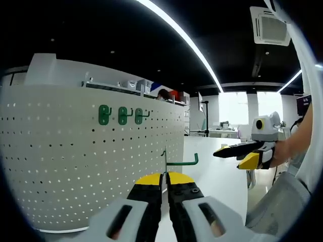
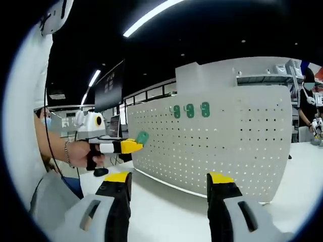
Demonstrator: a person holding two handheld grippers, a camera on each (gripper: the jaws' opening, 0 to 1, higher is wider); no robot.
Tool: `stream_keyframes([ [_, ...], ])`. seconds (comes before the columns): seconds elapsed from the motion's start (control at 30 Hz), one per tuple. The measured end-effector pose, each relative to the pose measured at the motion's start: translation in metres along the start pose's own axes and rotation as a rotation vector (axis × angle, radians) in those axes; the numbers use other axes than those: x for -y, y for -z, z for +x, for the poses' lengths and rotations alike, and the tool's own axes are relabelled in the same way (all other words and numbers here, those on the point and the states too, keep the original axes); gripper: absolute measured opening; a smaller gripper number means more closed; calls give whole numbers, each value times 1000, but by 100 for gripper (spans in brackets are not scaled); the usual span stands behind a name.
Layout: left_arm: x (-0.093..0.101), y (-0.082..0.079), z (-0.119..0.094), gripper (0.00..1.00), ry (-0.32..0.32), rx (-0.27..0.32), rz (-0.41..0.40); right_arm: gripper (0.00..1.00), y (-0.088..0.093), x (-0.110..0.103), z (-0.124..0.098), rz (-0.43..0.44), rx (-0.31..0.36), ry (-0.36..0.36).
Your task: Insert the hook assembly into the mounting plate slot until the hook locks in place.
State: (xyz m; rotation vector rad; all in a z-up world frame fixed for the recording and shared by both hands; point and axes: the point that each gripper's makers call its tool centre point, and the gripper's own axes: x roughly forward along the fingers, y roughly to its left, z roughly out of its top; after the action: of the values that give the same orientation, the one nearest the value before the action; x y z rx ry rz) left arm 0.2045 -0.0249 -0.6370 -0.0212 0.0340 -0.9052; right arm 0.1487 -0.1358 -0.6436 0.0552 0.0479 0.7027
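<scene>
A white perforated mounting plate [image 1: 75, 161] stands upright on the white table [image 1: 214, 174]. Three green hooks [image 1: 122, 115] hang in a row near its top. My left gripper [image 1: 165, 177] is shut on a green hook assembly [image 1: 174, 161], held in the air just off the plate's right end, its arm pointing right. The right gripper [image 1: 237, 153] hovers farther right in a person's hand. In the right gripper view, my right gripper [image 2: 169, 177] is open with nothing between its jaws and faces the plate [image 2: 227, 146] and its hooks [image 2: 189, 110]. The left gripper [image 2: 118, 146] carries the green hook assembly [image 2: 143, 137] near the plate's left end.
The table [image 2: 166, 212] runs out in front of the plate. A shelf with boxes [image 1: 126, 84] stands behind the plate. A dark monitor [image 2: 108, 85] and desks sit in the background. A person [image 2: 305, 106] stands at the far right.
</scene>
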Motion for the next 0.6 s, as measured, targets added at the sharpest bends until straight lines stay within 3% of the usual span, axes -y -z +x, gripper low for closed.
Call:
stream_keyframes([
  [0.6,-1,-1,-3,3,-14,9,-5,54,-17,-24,39,54,56,-84],
])
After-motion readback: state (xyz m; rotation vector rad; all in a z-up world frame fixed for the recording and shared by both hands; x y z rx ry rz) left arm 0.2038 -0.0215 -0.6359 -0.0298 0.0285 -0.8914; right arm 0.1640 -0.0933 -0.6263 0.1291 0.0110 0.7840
